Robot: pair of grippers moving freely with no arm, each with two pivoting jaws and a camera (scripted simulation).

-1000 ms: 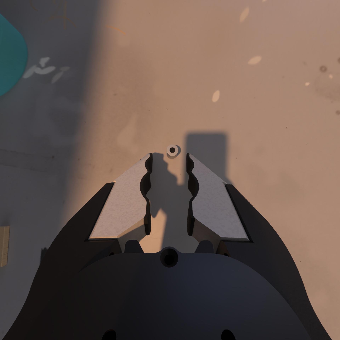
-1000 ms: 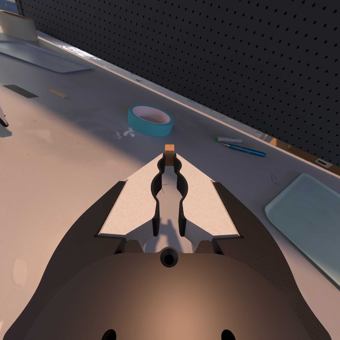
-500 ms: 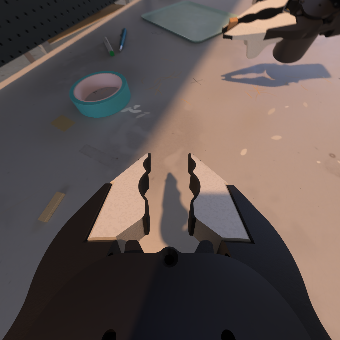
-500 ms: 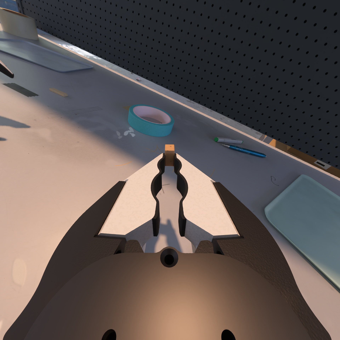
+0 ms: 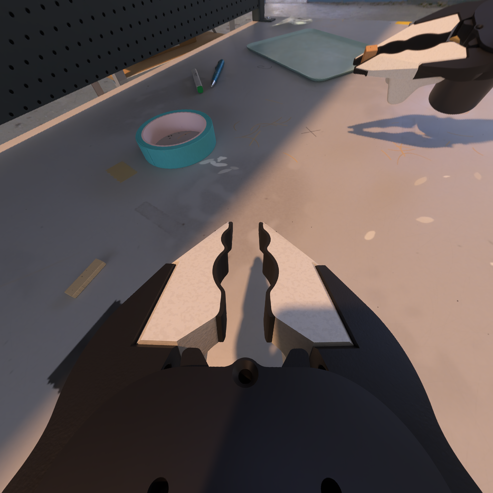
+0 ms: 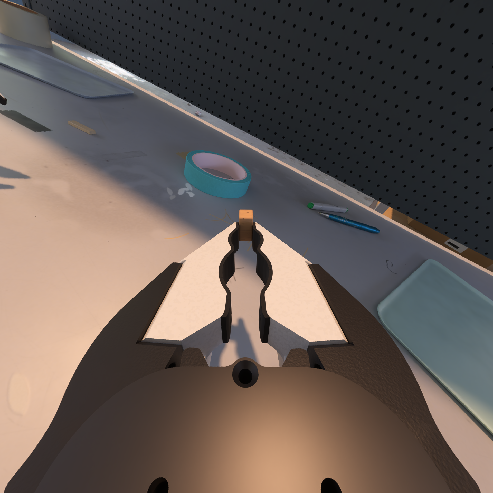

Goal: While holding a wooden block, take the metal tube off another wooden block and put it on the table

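1. Two grippers hung over the table (image 5: 333, 202); right gripper (image 6: 245, 226) pinched a small wooden block (image 6: 245, 224) at its fingertips, seen at 2 o'clock from the left view (image 5: 360, 60).
2. Left gripper (image 5: 245, 226) was parted, with nothing between its fingers.
3. Metal tube showed in neither view.
4. Teal tape roll (image 5: 176, 138) lay at 11 o'clock of the left gripper; marker (image 5: 197, 80), blue pen (image 5: 217, 72) and pale tray (image 5: 306, 53) lay beyond, near the pegboard (image 6: 320, 80).
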